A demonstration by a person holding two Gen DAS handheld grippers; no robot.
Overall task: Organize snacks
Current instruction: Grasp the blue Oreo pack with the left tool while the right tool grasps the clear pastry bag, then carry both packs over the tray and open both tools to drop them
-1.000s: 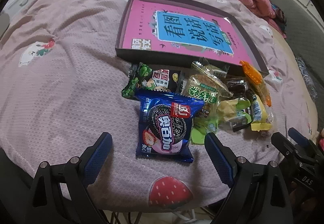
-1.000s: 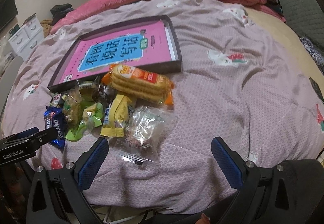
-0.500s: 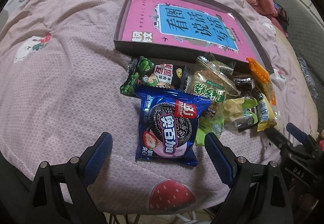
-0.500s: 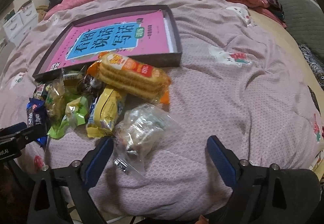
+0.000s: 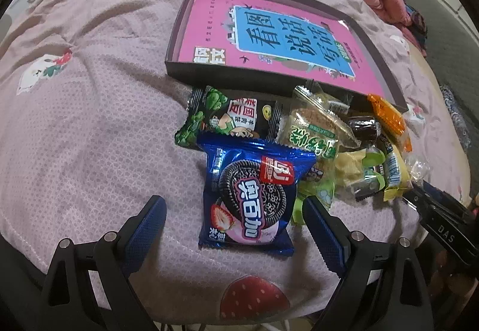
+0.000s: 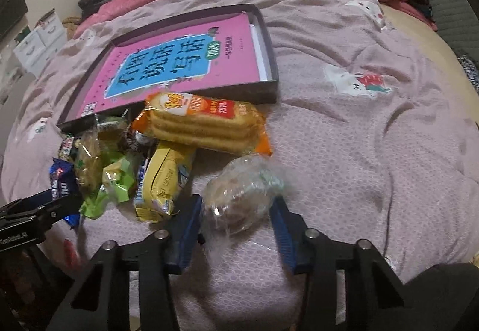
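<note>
Right gripper jaws closing around clear snack bag lying between them; left gripper wide open, empty.

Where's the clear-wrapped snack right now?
In the right wrist view the clear-wrapped snack sits low centre between the closing jaws of the right gripper, just right of the yellow packet, below the orange cracker pack.

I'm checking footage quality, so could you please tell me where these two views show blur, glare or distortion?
Left wrist view: sharp, fisheye bending the dark tray, glare on the blue cookie packet. Right wrist view: the clear-wrapped snack between the closing right tool is smeared; black vignette in the corners.
</note>
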